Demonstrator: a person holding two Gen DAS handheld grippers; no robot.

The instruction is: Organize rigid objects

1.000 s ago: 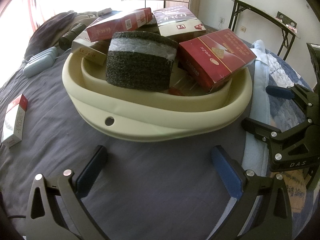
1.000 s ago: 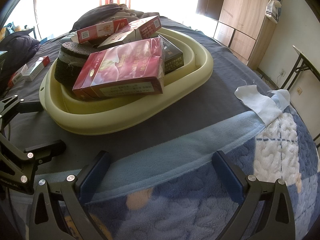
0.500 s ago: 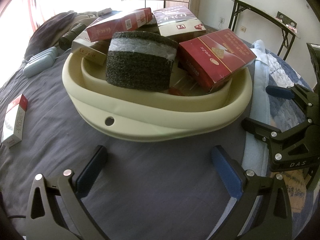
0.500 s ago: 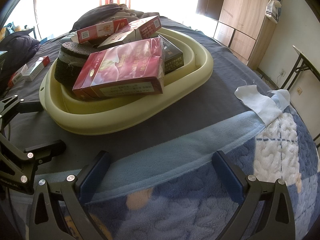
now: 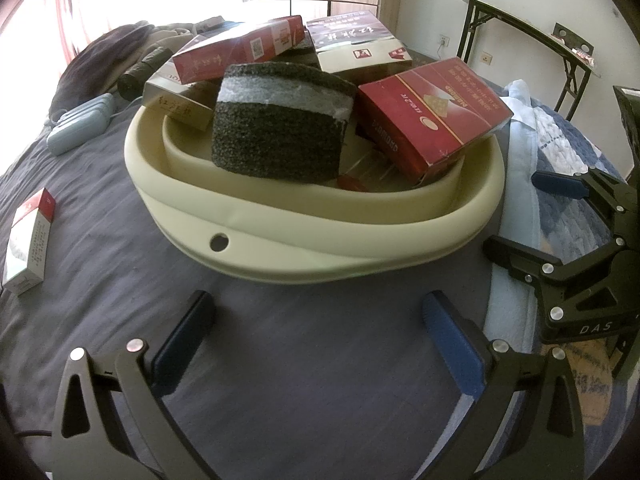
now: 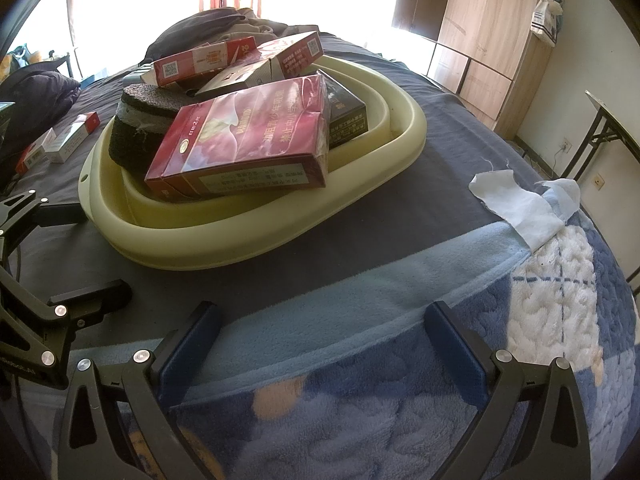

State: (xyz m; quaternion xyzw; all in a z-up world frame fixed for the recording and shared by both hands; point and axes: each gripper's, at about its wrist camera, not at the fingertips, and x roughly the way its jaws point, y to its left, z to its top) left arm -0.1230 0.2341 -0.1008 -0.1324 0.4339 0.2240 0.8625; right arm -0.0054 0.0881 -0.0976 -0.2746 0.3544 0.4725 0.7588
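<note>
While the cream basin (image 5: 280,252) on the bed already holds the dark foam block (image 5: 280,124) and several red cartons (image 6: 244,152), we note one small red-and-white pack (image 5: 28,248) outside it, on the grey sheet (image 5: 300,360) to its left. The left claw (image 5: 316,320) and right claw (image 6: 320,330) both stand wide and empty, short of the basin. We judge the left should take the stray pack across its narrow faces. A blue fleece blanket (image 6: 400,420), wardrobe (image 6: 480,20) and folding table (image 5: 520,28) surround.
</note>
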